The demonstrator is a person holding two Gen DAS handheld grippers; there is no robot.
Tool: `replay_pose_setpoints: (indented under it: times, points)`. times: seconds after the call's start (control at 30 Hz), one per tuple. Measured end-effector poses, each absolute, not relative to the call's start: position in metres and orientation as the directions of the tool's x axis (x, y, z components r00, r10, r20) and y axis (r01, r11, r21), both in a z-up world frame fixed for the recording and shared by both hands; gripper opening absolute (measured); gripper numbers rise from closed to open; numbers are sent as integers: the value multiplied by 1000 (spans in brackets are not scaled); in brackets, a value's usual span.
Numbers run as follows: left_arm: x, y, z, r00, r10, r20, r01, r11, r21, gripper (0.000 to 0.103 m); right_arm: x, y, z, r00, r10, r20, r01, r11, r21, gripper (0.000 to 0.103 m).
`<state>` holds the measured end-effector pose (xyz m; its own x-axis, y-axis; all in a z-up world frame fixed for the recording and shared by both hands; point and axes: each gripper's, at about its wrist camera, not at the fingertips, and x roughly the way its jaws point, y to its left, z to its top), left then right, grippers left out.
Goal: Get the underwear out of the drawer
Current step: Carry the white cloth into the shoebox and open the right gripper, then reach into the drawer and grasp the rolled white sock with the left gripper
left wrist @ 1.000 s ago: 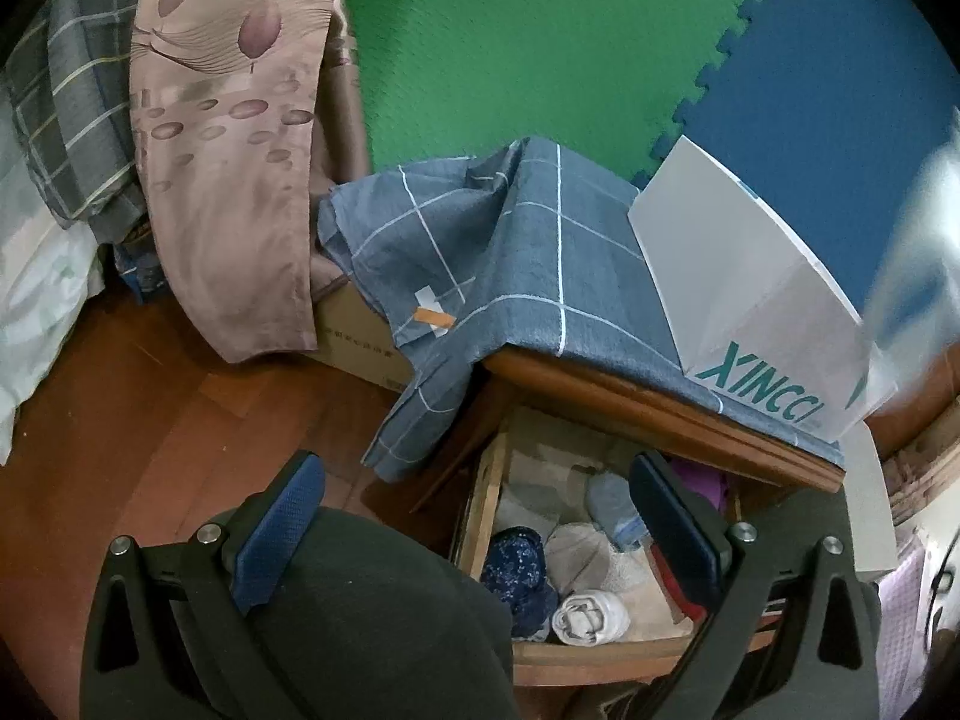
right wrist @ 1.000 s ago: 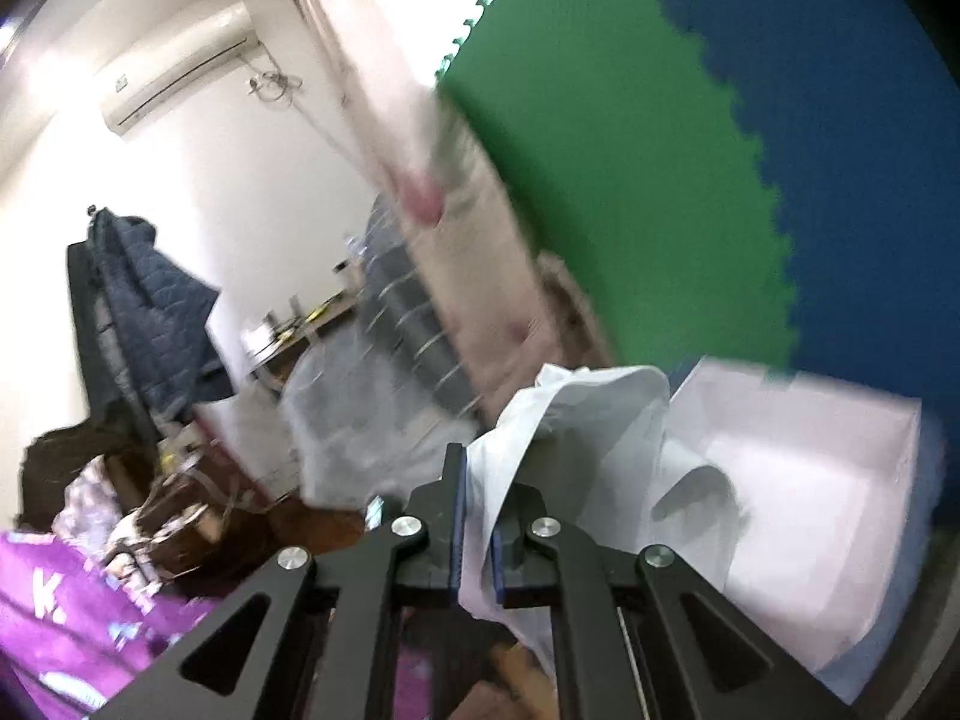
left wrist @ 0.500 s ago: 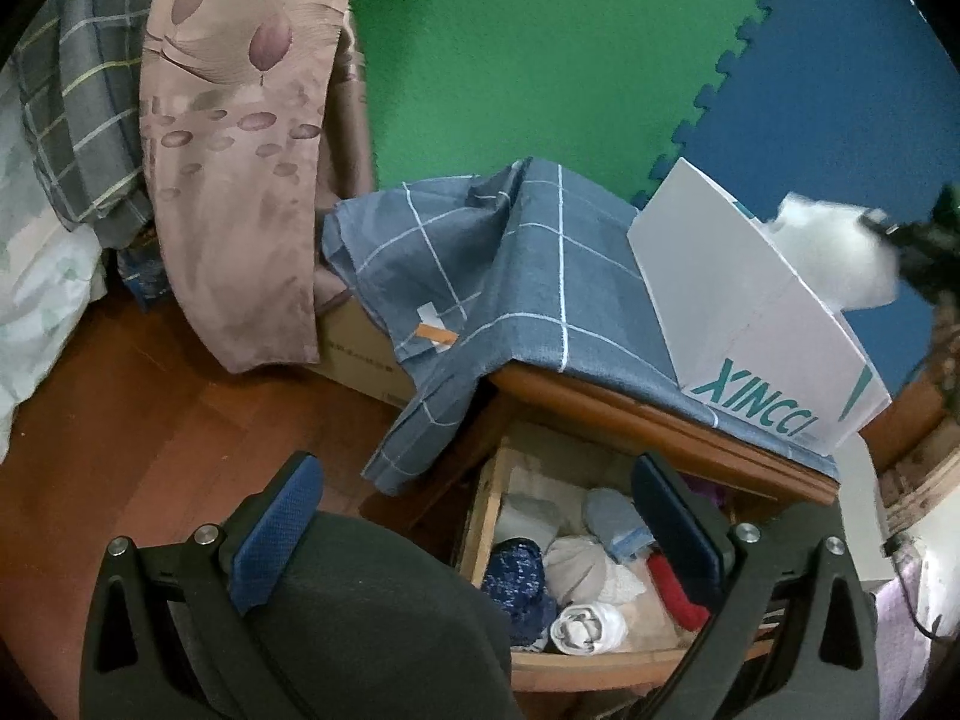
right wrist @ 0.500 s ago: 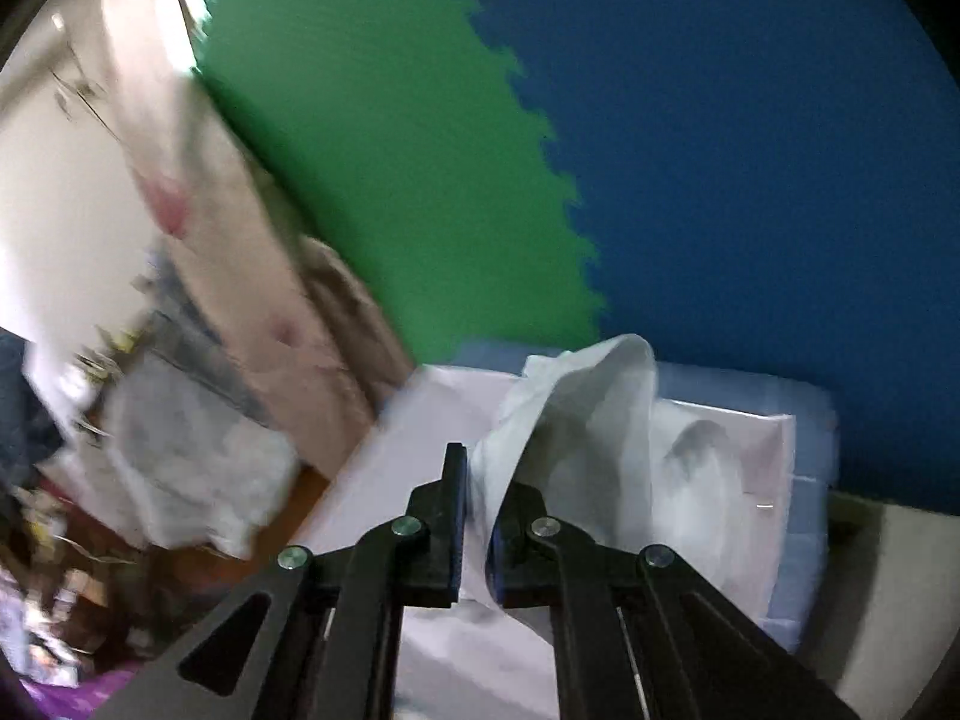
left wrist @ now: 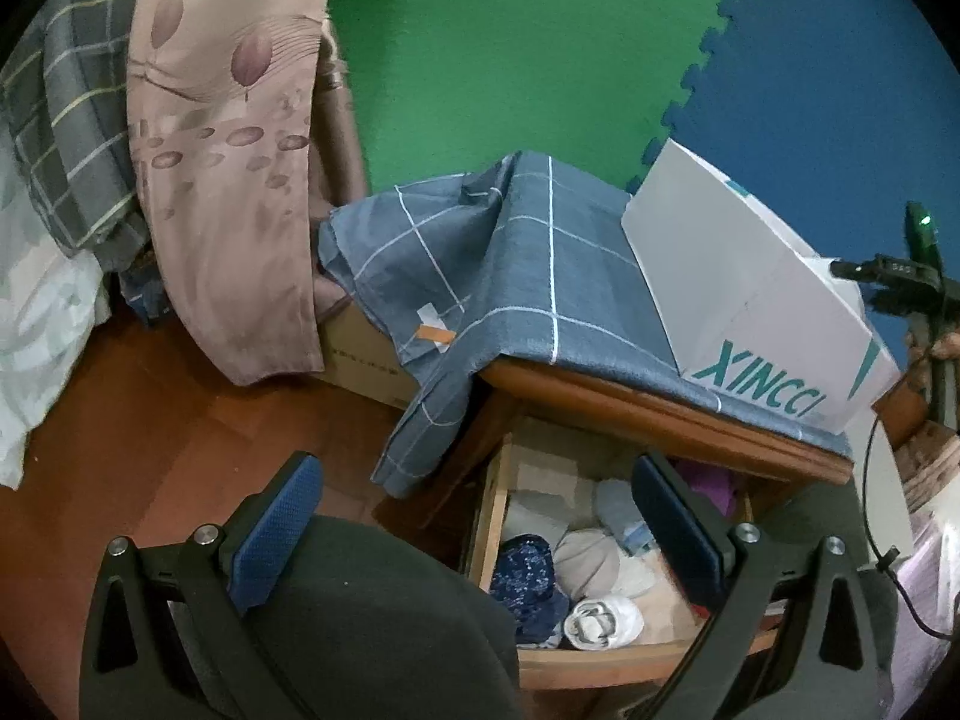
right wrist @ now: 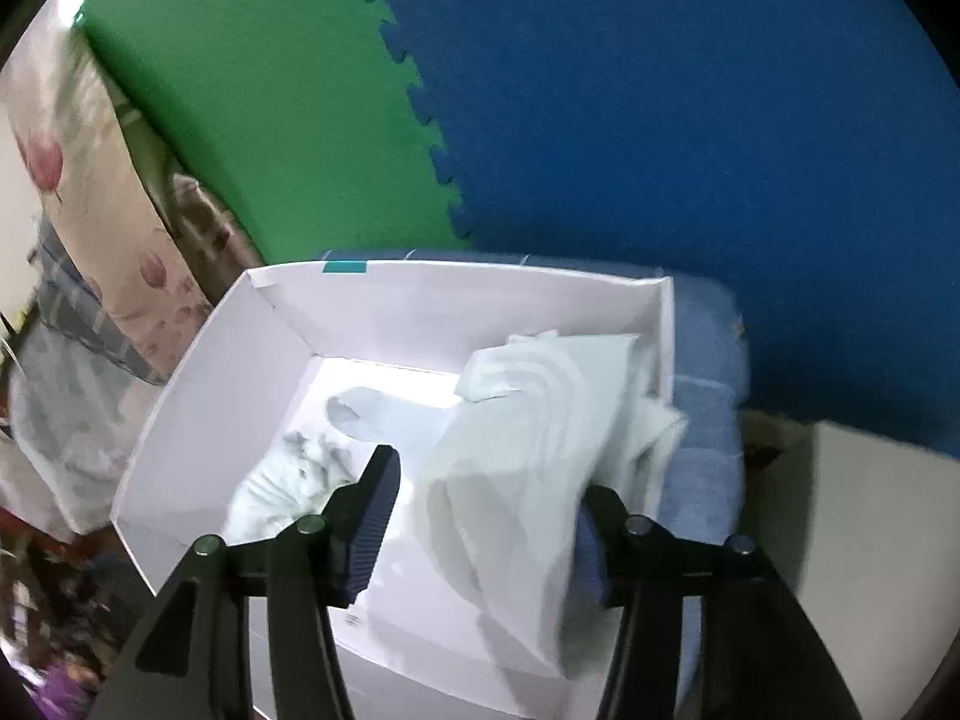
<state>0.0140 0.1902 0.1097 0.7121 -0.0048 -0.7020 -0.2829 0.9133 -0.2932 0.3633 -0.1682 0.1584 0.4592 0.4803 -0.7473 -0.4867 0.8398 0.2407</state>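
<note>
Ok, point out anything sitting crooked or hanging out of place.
The white garment is draped over the white box's right wall, half out, between the opening right gripper fingers. The blue checked cloth hangs bunched off the nightstand's left corner.

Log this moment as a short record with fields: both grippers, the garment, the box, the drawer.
right gripper: jaws opening, above the box
white garment: between the right jaws, draped into the box
white box: open, on the checked cloth; another pale garment inside
left gripper: open, holding nothing, aimed at the drawer
drawer: pulled out, rolled clothes inside
</note>
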Motion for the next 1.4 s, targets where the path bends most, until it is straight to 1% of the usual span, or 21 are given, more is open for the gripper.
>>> replay_pose_setpoints:
  times: [0.03, 0.1, 0.2, 0.23, 0.3, 0.33, 0.37, 0.47, 0.53, 0.6, 0.67, 0.73, 0.77, 0.87, 0.9, 0.97, 1.03, 1.07, 1.17, 1.27, 1.4]
  points:
    - [15, 188, 110, 708, -1, -706, -279, 918, -281, 102, 359, -172, 162, 479, 473, -740, -482, 846, 228, 54]
    - [16, 184, 110, 706, -1, -708, -269, 925, -269, 102, 351, -189, 172, 515, 499, -697, -475, 843, 253, 54]
    - [15, 182, 111, 712, -3, -702, -259, 928, -267, 102, 325, -219, 191, 590, 535, -604, -469, 837, 283, 54]
    - [15, 182, 111, 712, -6, -702, -257, 929, -268, 102, 306, -231, 196, 637, 538, -553, -473, 838, 271, 54]
    - [16, 182, 111, 711, -12, -703, -253, 928, -273, 102, 274, -245, 200, 728, 495, -474, -461, 865, 195, 56]
    - [16, 182, 111, 711, -18, -703, -250, 928, -276, 102, 249, -255, 197, 789, 450, -418, -441, 889, 124, 59]
    - [17, 181, 111, 710, -22, -703, -246, 929, -277, 102, 237, -259, 194, 822, 416, -389, -419, 904, 81, 65]
    - [18, 176, 111, 710, -24, -703, -231, 936, -266, 102, 193, -276, 170, 896, 308, -320, -339, 940, -43, 65]
    - [19, 170, 113, 713, -22, -701, -213, 946, -246, 102, 174, -288, 154, 914, 262, -309, -292, 955, -53, 65]
    - [20, 159, 114, 710, -34, -703, -172, 960, -220, 102, 159, -302, 142, 923, 244, -299, -259, 966, -11, 65]
    - [25, 141, 112, 690, -81, -719, -97, 974, -203, 102, 145, -312, 130, 936, 215, -277, -221, 975, 10, 65]
    - [31, 119, 107, 654, -103, -750, -33, 986, -163, 102, 133, -317, 118, 947, 180, -267, -184, 983, 8, 65]
    - [35, 105, 103, 629, -111, -770, 4, 990, -140, 102, 127, -319, 110, 948, 167, -270, -171, 985, 10, 67]
    - [46, 65, 86, 546, -138, -826, 128, 988, -80, 102, 116, -323, 100, 942, 147, -302, -149, 989, 16, 78]
    - [50, 56, 82, 528, -131, -839, 150, 987, -59, 102, 111, -324, 100, 948, 147, -281, -149, 989, 15, 81]
    - [60, 35, 69, 477, -108, -872, 209, 978, -7, 102, 103, -325, 100, 954, 156, -255, -159, 987, 7, 82]
    - [71, 17, 53, 410, -87, -908, 252, 967, 21, 101, 103, -323, 97, 950, 135, -282, -144, 989, -13, 82]
    - [76, 11, 45, 379, -76, -922, 266, 964, 30, 96, 105, -320, 95, 946, 121, -301, -135, 990, -27, 82]
    - [92, -4, 19, 291, -30, -956, 300, 952, 61, 89, 112, -310, 90, 928, 98, -359, -131, 989, -70, 83]
    - [102, -11, -7, 178, -18, -984, 327, 944, 42, 87, 111, -309, 88, 914, 160, -373, -194, 979, -57, 82]
    - [114, -23, -32, 92, 28, -995, 376, 925, 60, 87, 111, -313, 87, 908, 171, -382, -201, 979, -39, 83]
